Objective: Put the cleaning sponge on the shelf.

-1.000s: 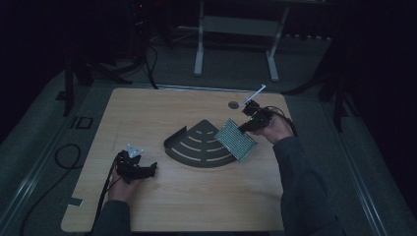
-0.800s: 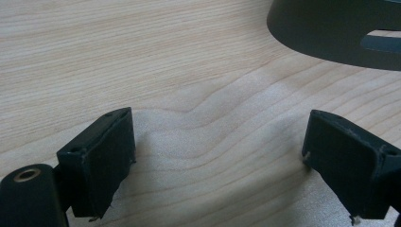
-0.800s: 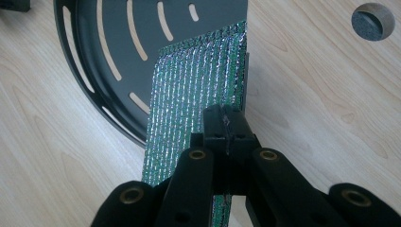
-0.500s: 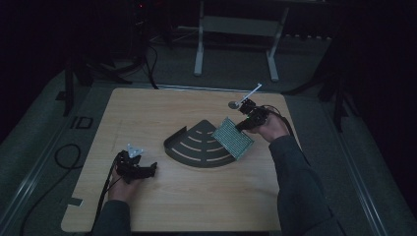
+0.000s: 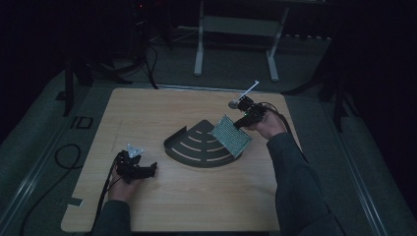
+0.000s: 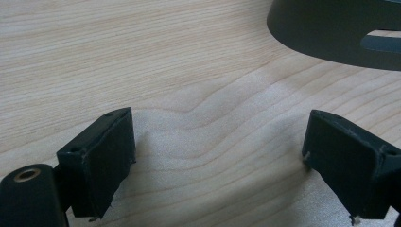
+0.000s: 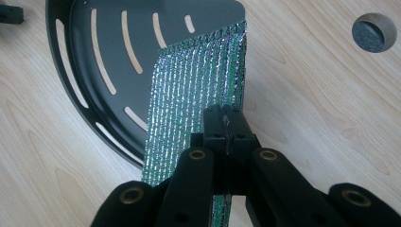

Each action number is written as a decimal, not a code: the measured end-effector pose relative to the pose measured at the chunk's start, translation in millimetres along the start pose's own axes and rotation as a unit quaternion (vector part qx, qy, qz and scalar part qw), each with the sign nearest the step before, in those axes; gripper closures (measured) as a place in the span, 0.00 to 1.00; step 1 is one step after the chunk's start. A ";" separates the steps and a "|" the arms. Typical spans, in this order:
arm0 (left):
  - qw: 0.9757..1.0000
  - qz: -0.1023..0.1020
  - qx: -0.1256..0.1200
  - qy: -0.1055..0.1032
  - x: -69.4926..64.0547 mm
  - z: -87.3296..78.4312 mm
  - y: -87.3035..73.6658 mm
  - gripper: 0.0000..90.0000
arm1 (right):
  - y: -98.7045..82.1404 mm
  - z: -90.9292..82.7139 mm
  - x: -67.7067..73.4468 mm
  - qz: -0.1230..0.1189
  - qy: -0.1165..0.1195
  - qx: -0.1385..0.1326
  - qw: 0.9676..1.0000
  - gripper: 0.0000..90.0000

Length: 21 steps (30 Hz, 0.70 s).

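At the left of the high view, the left hand-held gripper [image 5: 147, 169] is rested low on the wooden tabletop [image 5: 147, 113], well apart from the work; in the left gripper view its jaws are seen spread wide with bare wood between them, so nothing is held, and it is probably parked there to leave the other hand room. Toward the middle, a dark fan-shaped tray [image 5: 196, 147] with curved slots is laid flat on the tabletop, its raised rim along the arc, presumably so that whatever is set in it is kept from sliding out. At the tray's right corner, a glittering green mesh sheet [image 5: 231, 135] is held tilted on edge, its lower part over the tray and its upper part lifted clear. In the right gripper view the right hand-held gripper [image 7: 226, 124] is seen pinched together on one edge of the sheet [image 7: 189, 94], a thin grip suited to so flat a thing. Whether the sheet's lower edge is touching the tray cannot be told in the dim light. Farther right, a round hole [image 7: 373, 32] is cut in the tabletop.
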<state>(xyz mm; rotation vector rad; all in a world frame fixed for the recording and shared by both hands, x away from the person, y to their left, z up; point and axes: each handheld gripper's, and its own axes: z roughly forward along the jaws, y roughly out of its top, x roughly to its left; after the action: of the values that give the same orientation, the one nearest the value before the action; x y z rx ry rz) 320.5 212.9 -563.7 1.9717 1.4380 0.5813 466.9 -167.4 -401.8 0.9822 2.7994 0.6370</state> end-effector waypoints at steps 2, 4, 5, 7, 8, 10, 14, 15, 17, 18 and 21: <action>1.000 0.000 0.000 0.000 0.0 0.0 0.0 0.12 | 0.7 0.2 -0.3 0.001 -0.001 0.001 1.000 1.00; 1.000 0.000 0.000 0.000 0.0 0.0 0.0 0.12 | 2.8 1.0 -1.1 0.002 0.000 0.001 1.000 1.00; 1.000 0.000 0.000 0.000 0.0 0.0 0.0 0.12 | 3.5 1.5 -1.2 0.003 0.001 0.001 1.000 1.00; 1.000 0.000 0.000 0.000 0.0 0.0 0.0 0.12 | 4.8 2.6 -1.1 0.002 0.001 0.001 1.000 1.00; 1.000 0.000 0.000 0.000 0.0 0.0 0.0 0.12 | 5.7 3.4 -0.8 0.002 0.000 0.002 1.000 1.00; 1.000 0.000 0.000 0.000 0.1 -0.1 0.0 0.12 | 7.8 5.5 -1.2 0.002 0.002 0.002 1.000 1.00; 1.000 0.001 0.001 0.000 0.1 -0.1 0.0 0.12 | 10.8 8.8 -1.7 0.004 0.003 0.004 1.000 1.00; 1.000 0.001 0.000 0.000 0.1 -0.1 0.0 0.12 | 11.5 9.7 -1.7 0.004 0.002 0.004 1.000 1.00; 1.000 0.001 0.001 0.000 0.1 -0.1 0.0 0.12 | 12.8 10.5 -1.6 0.005 0.002 0.005 1.000 1.00; 1.000 0.001 0.001 0.000 0.1 -0.1 0.0 0.12 | 13.2 10.8 -1.7 0.005 0.002 0.005 1.000 1.00; 1.000 0.001 0.000 0.000 0.1 -0.1 0.0 0.12 | 15.3 12.2 -1.4 0.005 0.002 0.007 1.000 1.00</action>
<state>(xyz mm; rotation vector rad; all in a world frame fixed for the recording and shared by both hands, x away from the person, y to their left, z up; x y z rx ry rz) 320.5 213.0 -563.6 1.9733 1.4373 0.5814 479.7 -153.2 -406.5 0.9997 2.8068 0.6220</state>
